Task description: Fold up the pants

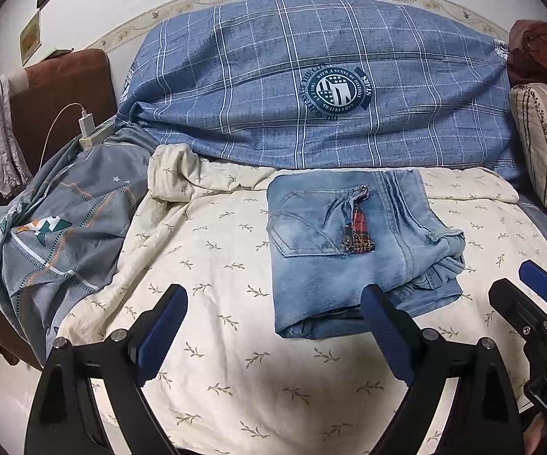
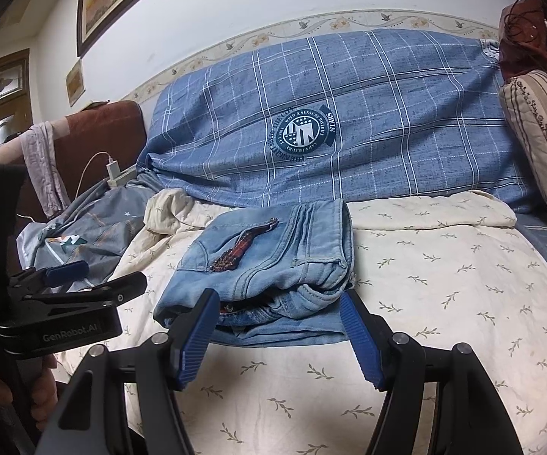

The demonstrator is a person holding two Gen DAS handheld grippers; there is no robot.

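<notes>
Jeans (image 1: 353, 250) lie folded at twelve o'clock; my left gripper (image 1: 273, 322) and right gripper (image 2: 277, 335) gape empty. Snagging could unfold them.

We hold our left gripper (image 1: 275, 316) tilted downward, its jaws spread wide with nothing between the blue pads. Our right gripper (image 2: 277, 324) hangs beside it, likewise angled down and spread apart. Our left hand's fingers (image 2: 44, 390) wrap its handle.
</notes>
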